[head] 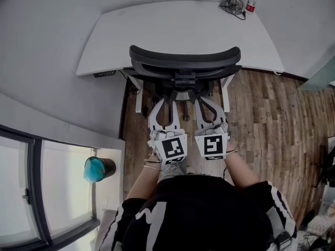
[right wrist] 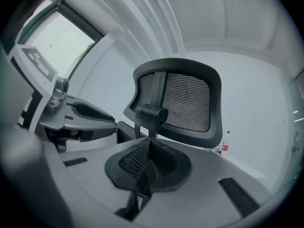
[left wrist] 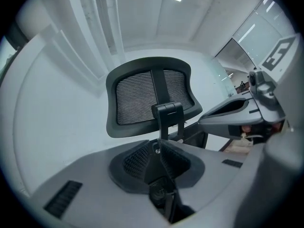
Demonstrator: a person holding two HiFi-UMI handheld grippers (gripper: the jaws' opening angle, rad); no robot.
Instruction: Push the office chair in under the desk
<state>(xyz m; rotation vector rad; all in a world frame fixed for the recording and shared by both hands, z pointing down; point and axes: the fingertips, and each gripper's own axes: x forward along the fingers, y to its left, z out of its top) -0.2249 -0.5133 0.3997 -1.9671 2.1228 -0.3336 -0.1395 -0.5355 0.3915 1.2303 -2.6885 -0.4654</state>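
**A:** Where is the office chair (head: 184,61) found?

**B:** It is seen at the near edge of the white desk (head: 172,30), with its mesh backrest turned toward the person. The seat is hidden beneath the backrest, so how far it is tucked under cannot be told.

**A:** How are the two tools held?

**B:** The left hand-held gripper (head: 165,106) and the right hand-held gripper (head: 208,106) are held side by side over the wooden floor (head: 272,119). Both are pointed at the backrest, near it but apart from it.

**A:** And the jaws?

**B:** On the left one the jaws are brought together at the tips, and nothing is caught between them. The right one is likewise closed and empty.

**A:** Is anything kept on the desk?

**B:** A bottle (head: 252,0) with a red label is stood at the far right corner.
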